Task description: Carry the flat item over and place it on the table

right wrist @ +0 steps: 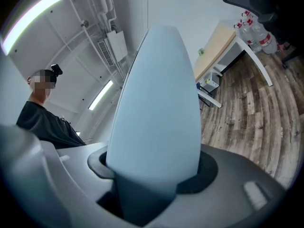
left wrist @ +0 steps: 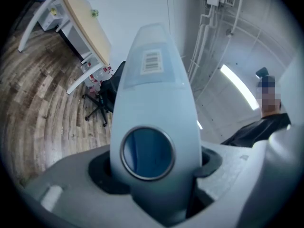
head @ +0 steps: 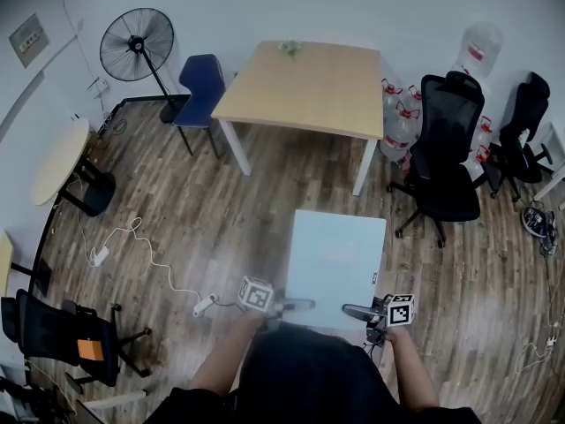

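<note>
A flat pale blue-grey panel [head: 338, 256] hangs level above the wood floor, held by its near edge in front of me. My left gripper [head: 296, 306] is shut on the panel's near left part and my right gripper [head: 357, 310] on its near right part. In the left gripper view the panel [left wrist: 154, 103] runs away between the jaws, with a barcode label and a round metal-ringed disc on it. From the right gripper view the panel [right wrist: 159, 113] rises plain between the jaws. The wooden table [head: 305, 82] with white legs stands ahead, a small green thing on its far edge.
Black office chairs [head: 446, 162] stand right of the table, with water bottles [head: 399, 122] behind them. A blue chair [head: 201, 87] and a standing fan [head: 137, 47] are at the left. A cable with a power strip [head: 205, 305] lies on the floor. A round table [head: 62, 159] is at far left.
</note>
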Available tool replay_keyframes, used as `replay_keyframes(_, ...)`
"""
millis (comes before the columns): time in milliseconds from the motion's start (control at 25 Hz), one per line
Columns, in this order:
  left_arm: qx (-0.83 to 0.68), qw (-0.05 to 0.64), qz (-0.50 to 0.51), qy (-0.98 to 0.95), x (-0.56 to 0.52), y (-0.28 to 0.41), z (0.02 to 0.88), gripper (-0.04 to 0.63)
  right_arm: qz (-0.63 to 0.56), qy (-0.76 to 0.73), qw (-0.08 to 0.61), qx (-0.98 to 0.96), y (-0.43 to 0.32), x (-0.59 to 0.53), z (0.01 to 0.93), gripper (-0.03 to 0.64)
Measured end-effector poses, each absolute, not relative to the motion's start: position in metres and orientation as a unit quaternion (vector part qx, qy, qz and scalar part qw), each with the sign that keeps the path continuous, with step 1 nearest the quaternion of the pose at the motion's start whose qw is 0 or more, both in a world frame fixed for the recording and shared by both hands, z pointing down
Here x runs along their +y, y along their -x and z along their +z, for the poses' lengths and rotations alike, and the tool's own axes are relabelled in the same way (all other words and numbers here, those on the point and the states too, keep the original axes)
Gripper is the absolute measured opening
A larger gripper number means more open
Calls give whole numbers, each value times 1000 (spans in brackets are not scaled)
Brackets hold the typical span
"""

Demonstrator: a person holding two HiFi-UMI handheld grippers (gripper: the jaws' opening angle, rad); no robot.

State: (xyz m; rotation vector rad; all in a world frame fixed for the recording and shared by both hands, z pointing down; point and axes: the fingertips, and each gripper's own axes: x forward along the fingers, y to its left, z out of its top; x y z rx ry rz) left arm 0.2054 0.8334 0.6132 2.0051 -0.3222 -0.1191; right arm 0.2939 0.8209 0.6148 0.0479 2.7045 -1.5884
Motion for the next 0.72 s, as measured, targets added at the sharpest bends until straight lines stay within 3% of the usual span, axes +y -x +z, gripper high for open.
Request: replay_keyframes(720, -112, 538, -50, -834, 748, -182, 627, 342, -517, 11, 4, 856, -271, 739, 628, 310)
